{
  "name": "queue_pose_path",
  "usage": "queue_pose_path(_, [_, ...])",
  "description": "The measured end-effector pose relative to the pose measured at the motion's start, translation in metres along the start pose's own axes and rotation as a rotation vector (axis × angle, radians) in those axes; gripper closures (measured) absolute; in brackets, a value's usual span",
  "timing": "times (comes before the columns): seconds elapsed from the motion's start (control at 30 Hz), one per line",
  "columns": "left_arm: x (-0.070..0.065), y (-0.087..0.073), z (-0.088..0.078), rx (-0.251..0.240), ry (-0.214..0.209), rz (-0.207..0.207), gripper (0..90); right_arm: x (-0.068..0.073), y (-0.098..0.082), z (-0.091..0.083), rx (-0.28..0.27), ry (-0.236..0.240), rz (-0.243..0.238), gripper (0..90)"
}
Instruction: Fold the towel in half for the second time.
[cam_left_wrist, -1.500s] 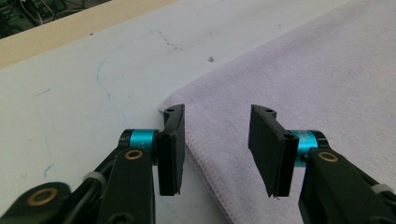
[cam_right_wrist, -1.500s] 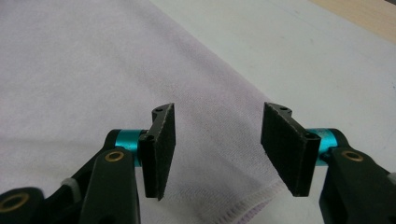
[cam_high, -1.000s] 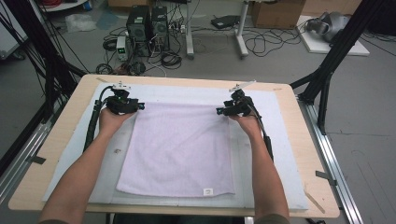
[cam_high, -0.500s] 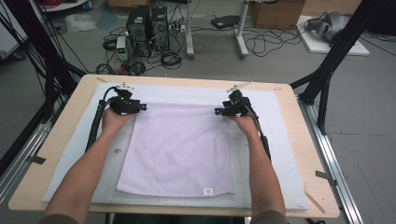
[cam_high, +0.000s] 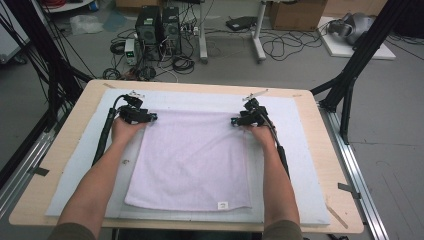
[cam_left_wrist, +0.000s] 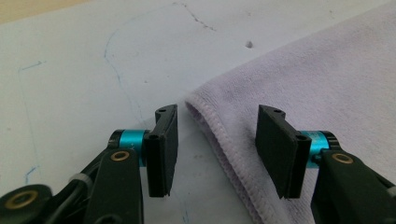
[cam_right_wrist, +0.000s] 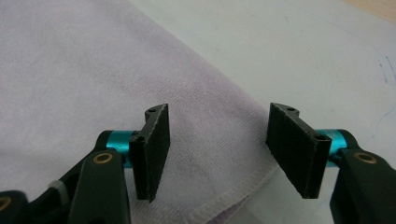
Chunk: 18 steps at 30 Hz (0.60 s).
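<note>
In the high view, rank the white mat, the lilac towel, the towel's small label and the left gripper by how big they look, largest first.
1. white mat
2. lilac towel
3. left gripper
4. label

All lie on the same table, so camera nearness hardly skews the order.

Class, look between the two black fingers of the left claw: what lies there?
The hemmed corner edge of the lilac towel lies between the open left claw's fingers, on the white mat, untouched by either pad, as the left gripper view shows.

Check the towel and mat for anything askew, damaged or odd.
Nothing serious. The lilac towel lies flat but slightly skewed, its near edge angled against the white mat's edge. The mat carries faint blue pen lines and a small dent beside the towel's corner. No tears or spills.
</note>
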<state>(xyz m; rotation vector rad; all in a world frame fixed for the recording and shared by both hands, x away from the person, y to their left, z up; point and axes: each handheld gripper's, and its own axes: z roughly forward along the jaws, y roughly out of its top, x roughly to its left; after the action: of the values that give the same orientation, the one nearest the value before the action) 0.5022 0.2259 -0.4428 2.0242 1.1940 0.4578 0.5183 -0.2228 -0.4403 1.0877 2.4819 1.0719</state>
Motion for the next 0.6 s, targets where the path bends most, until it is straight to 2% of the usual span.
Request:
queue_pose_path(0.1, [0.0, 0.001, 0.0, 0.006, 0.003, 0.004, 49.2, -0.001, 0.0, 0.001, -0.011, -0.009, 0.012, 39.9])
queue_pose_path(0.23, [0.001, 0.005, -0.002, -0.028, 0.003, -0.016, 50.1, -0.004, -0.001, -0.004, -0.017, -0.035, 0.011, 39.2])
queue_pose_path(0.3, [0.0, 0.007, -0.001, -0.025, 0.004, -0.016, 50.5, -0.007, -0.002, -0.007, -0.002, -0.053, 0.019, 37.0])
queue_pose_path(0.37, [-0.002, 0.007, 0.005, 0.007, -0.008, -0.016, 50.6, -0.009, -0.005, -0.006, 0.019, -0.058, 0.032, 36.0])
queue_pose_path(0.4, [-0.003, 0.007, 0.007, 0.017, 0.001, -0.009, 50.5, -0.01, -0.006, -0.006, 0.017, -0.057, 0.034, 35.9])
queue_pose_path(0.47, [-0.004, 0.008, 0.008, 0.011, 0.015, -0.019, 51.9, -0.01, -0.006, -0.005, 0.012, -0.059, 0.038, 35.9])
queue_pose_path(0.53, [-0.002, 0.008, 0.006, 0.012, 0.012, -0.035, 57.6, -0.009, -0.006, -0.005, 0.016, -0.065, 0.033, 38.5])
queue_pose_path(0.6, [-0.001, 0.007, 0.006, 0.011, -0.019, -0.047, 71.0, -0.01, -0.006, -0.006, 0.011, -0.064, 0.049, 48.4])
